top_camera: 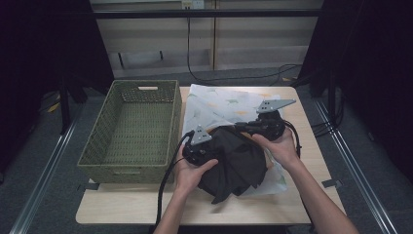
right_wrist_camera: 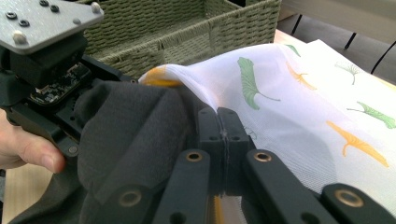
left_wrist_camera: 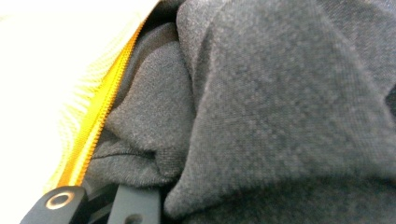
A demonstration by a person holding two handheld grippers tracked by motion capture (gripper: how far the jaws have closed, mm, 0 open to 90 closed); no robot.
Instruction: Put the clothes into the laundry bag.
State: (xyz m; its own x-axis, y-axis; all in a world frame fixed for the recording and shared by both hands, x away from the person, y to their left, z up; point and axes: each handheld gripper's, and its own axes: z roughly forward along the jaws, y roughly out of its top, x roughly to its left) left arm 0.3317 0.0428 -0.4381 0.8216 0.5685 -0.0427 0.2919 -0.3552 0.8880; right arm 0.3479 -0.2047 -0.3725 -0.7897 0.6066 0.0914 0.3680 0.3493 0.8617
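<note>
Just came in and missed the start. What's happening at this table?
A person works a dark garment into a white leaf-print zip bag on the table. The right hand-held gripper is shut on the bag's edge, holding the opening. The left hand-held gripper is pressed into the garment. A green woven basket stands beside them.

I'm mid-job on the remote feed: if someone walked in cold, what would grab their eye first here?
First, the bunched dark grey fabric garment at the table's middle, being worked into a white mesh bag with green and orange leaf prints and a yellow zipper. The right gripper has its jaws shut on the bag's edge, and the left gripper is pressed into the garment. To the left stands an empty green woven basket.
</note>
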